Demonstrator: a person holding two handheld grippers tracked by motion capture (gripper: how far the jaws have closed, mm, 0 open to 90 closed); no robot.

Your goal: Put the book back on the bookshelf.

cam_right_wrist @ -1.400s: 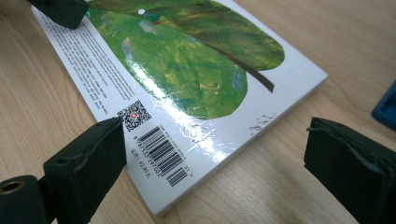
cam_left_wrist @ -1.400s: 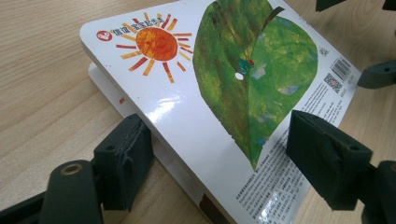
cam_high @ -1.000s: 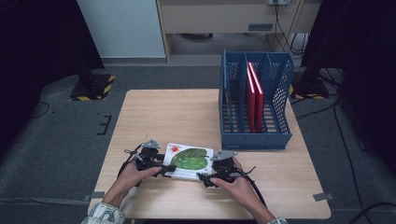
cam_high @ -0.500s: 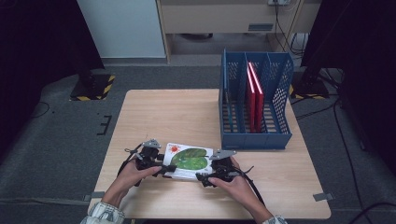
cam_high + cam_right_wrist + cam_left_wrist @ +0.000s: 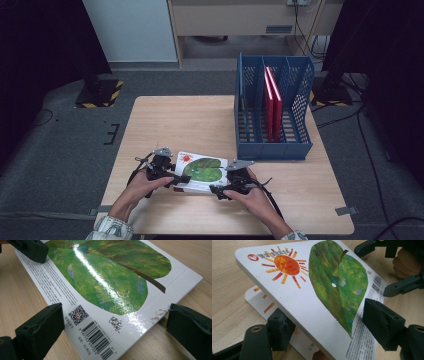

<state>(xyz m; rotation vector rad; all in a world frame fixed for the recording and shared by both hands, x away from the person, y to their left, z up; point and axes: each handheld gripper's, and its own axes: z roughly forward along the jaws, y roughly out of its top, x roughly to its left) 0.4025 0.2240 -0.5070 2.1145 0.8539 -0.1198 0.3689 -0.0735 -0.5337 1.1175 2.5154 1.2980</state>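
Wooden worktop carries the book; left gripper, just been closing, straddles its raised cover unpinched; right gripper spread. Squeeze squarely before lifting.

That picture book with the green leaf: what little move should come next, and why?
Probably close the left gripper fully on the book. Its jaws have just been closing, with the lifted cover between them but not yet pinched. The right gripper stands open around the barcode corner.

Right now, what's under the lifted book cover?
Under the cover a white page with orange sun rays lies flat over the table. Most of that page is covered, so the rest of its print can't be seen. The left gripper straddles the cover's edge.
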